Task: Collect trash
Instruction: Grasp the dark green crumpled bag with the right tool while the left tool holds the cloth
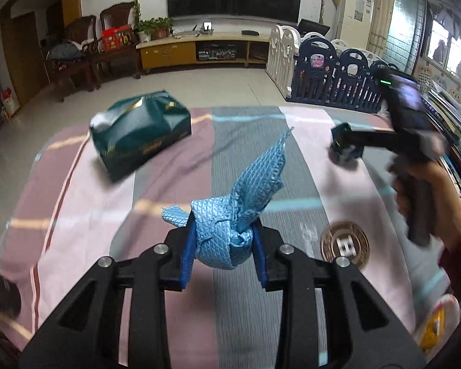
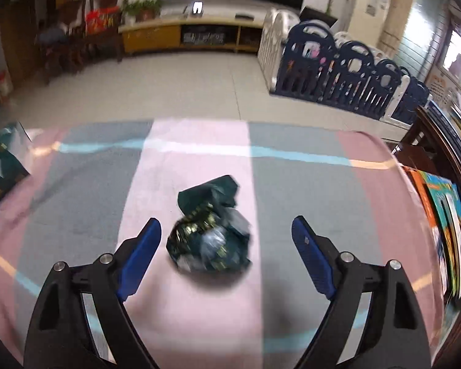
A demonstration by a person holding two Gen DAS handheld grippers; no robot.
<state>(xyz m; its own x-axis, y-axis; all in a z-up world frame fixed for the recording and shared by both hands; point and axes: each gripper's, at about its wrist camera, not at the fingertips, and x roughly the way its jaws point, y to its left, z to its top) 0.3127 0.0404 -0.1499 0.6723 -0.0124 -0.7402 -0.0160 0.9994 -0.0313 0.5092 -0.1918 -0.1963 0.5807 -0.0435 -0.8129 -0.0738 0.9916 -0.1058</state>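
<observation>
Crumpled dark green wrapper (image 2: 210,229) with gold print lying on the pink stripe of the striped cloth (image 2: 199,307) covering the tabletop, blurred, between and just ahead of the right gripper (image 2: 226,240) fingers (image 2: 141,255); fingers spread wide, nothing held, not touching the wrapper. Blue mesh cloth (image 1: 230,230), knotted and bunched, pinched between the blue pads of the left gripper (image 1: 224,247); fingers closed tight on the knot, one tail sticking up and away, lifted off the tabletop. Dark green tissue pack (image 1: 139,133) sitting on the far left of the cloth, well apart from both grippers. Round gold-brown coaster (image 1: 344,244) flat on the cloth just right of the left gripper. Right gripper seen from the left wrist view at far right, held in a hand (image 1: 421,184) with red sleeve, tips low over the cloth. Navy and white playpen fence (image 2: 338,73) and TV cabinet (image 1: 199,50) on the floor beyond
</observation>
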